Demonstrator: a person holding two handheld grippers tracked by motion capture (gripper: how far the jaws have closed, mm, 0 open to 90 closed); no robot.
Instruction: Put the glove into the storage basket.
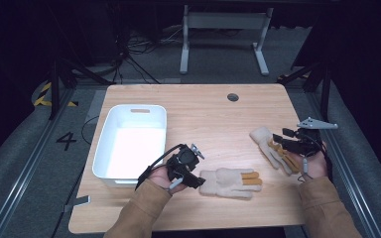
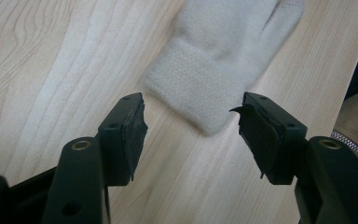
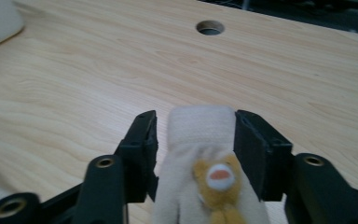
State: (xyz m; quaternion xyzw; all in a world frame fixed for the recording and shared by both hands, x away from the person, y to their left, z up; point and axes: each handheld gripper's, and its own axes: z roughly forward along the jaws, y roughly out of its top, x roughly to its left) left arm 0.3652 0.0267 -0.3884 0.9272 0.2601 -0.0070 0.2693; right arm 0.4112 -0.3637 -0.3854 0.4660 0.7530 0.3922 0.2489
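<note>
A pale wooden surface (image 1: 203, 114) with rounded corners stands in a dark room; grey carpet lies around it, with metal rails along both sides, yellow-and-black tape and a painted "4" on the floor at the left. Beyond the far edge stands the white frame of another table (image 1: 223, 34), with loose cables to its left. A round cable hole (image 1: 233, 97) sits near the far edge, right of centre.

A white plastic bin (image 1: 131, 144) stands on the left part of the surface, its near-left corner close to the left edge. The far half of the surface and its middle are bare wood.

One cream glove (image 1: 230, 182) lies flat near the near edge, about the middle, cuff pointing left, tan fingertips right. The left gripper (image 1: 198, 179) rests just left of that cuff; in the left gripper view its jaws stand apart on either side of the cuff's line, the cuff just beyond the tips, not touched.

A second cream glove (image 1: 270, 148) lies near the right edge, cuff toward the far left, fingers under the right gripper (image 1: 281, 139). In the right gripper view the jaws straddle this glove at the cuff, a small tan bear face (image 3: 220, 176) on it between them. The right jaw lies against the cloth, a thin gap shows at the left one; the glove is not clamped.
</note>
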